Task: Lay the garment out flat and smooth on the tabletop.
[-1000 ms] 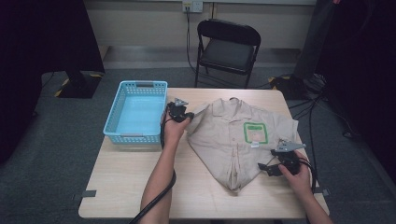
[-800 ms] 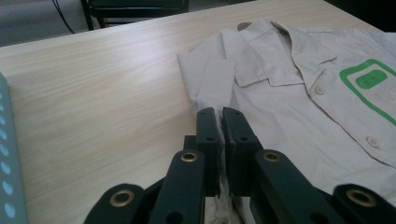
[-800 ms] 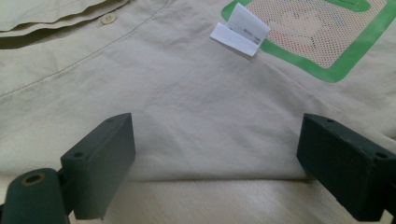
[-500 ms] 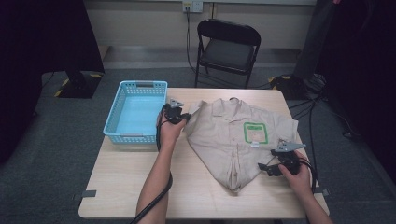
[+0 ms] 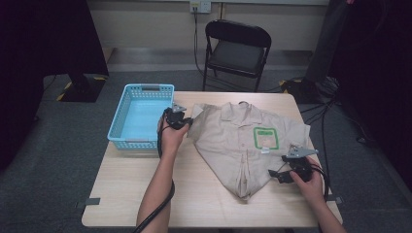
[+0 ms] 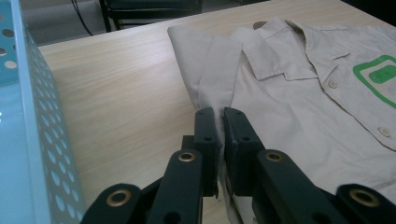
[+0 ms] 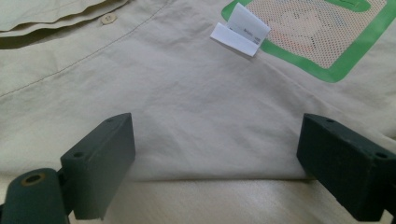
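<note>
A beige short-sleeved shirt [image 5: 243, 141] lies spread on the wooden table [image 5: 126, 194], collar toward the far edge, with a green patch [image 5: 266, 137] on its chest. My left gripper [image 5: 187, 121] is at the shirt's left sleeve. In the left gripper view the gripper [image 6: 219, 114] is shut, pinching a fold of the sleeve fabric [image 6: 210, 70]. My right gripper [image 5: 277, 175] rests at the shirt's lower right side. Its jaws [image 7: 215, 154] stand wide open just above the cloth [image 7: 187, 107], below a white label [image 7: 240, 29].
A light blue plastic basket [image 5: 145, 90] with nothing in it stands at the table's left, close beside my left gripper; its perforated wall [image 6: 28, 116] runs along the left. A black folding chair [image 5: 235, 48] stands beyond the table. Bare wood lies in front of the shirt.
My left gripper has shifted slightly left toward the basket, still pinching the sleeve. The right gripper has stayed where it was.
</note>
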`<state>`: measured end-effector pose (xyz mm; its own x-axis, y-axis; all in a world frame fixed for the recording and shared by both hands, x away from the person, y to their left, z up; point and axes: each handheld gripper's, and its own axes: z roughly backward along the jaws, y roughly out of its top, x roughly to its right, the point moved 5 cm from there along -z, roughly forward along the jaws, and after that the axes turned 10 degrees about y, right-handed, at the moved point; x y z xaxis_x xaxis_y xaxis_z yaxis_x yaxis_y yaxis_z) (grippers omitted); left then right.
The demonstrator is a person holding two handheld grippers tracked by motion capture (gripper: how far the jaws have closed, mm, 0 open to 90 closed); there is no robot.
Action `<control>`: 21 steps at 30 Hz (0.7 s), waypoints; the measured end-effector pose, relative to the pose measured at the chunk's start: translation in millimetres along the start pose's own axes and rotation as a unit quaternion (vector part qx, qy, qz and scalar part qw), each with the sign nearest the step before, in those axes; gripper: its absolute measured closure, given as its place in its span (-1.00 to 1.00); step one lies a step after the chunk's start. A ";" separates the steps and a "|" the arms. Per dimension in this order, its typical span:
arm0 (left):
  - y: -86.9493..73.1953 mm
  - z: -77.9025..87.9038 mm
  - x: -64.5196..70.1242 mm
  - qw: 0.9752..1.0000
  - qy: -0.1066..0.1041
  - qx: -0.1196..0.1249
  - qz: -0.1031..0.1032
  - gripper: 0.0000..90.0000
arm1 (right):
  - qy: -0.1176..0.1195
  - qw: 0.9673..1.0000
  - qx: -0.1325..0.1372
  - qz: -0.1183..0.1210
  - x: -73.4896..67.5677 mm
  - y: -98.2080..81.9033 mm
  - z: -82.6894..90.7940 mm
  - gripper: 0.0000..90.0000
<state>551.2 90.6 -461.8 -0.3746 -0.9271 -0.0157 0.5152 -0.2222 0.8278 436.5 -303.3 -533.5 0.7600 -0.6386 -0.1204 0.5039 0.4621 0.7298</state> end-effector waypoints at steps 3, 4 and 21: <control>2.3 -1.4 -2.1 1.000 0.003 -0.003 -0.005 0.88 | 0.000 1.000 0.000 0.000 0.0 0.0 0.0 -0.76; 3.4 -1.8 -2.8 1.000 0.007 -0.005 -0.011 0.88 | 0.000 1.000 0.000 0.000 0.0 0.0 0.0 -0.76; 11.5 11.6 -16.1 1.000 0.014 0.016 -0.020 0.59 | 0.000 1.000 0.000 0.000 0.0 0.0 0.0 -0.77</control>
<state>554.2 106.5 -445.6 -0.3723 -0.9259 -0.0642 0.4749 -0.2495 0.8439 436.5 -303.3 -533.5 0.7601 -0.6386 -0.1202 0.5038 0.4624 0.7296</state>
